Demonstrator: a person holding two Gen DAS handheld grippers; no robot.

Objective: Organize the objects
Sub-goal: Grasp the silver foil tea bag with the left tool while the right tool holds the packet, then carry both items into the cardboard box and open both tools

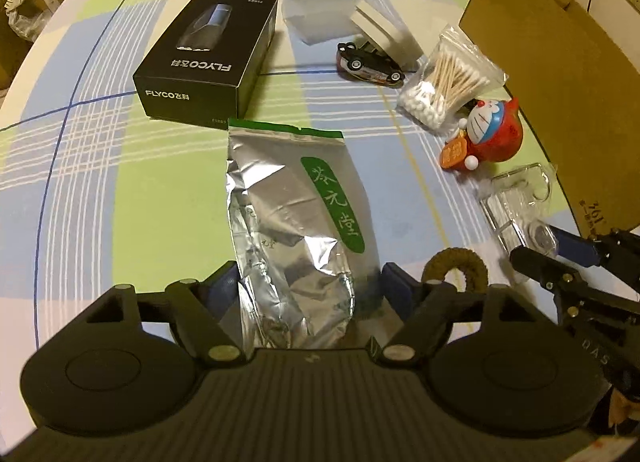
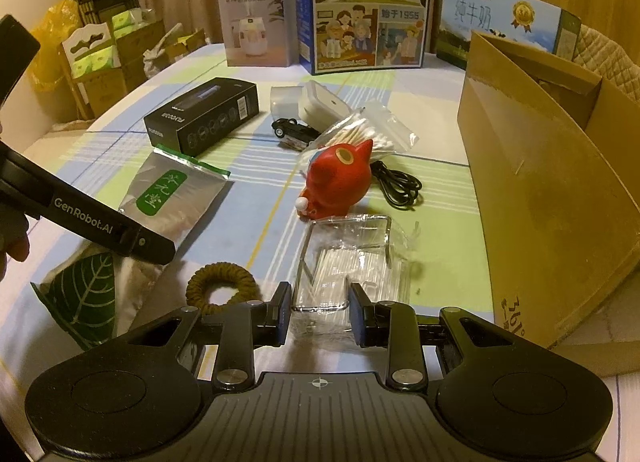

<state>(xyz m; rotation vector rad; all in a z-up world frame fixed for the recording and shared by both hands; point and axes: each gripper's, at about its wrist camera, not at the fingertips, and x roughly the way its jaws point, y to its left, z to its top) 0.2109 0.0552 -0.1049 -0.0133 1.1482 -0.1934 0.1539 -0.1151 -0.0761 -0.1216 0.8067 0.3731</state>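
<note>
A silver foil tea pouch with a green label lies on the checked tablecloth; it also shows in the right wrist view. My left gripper is open, its two blue pads on either side of the pouch's near end. My right gripper is open around the near edge of a clear plastic packet holding a wire frame; the pads look close to it, contact unclear. A brown hair tie lies between the two grippers. A large open cardboard box stands at the right.
On the table: a black FLYCO box, a toy car, a bag of cotton swabs, a red Doraemon figure, a black cable, a white case. Milk cartons stand at the back.
</note>
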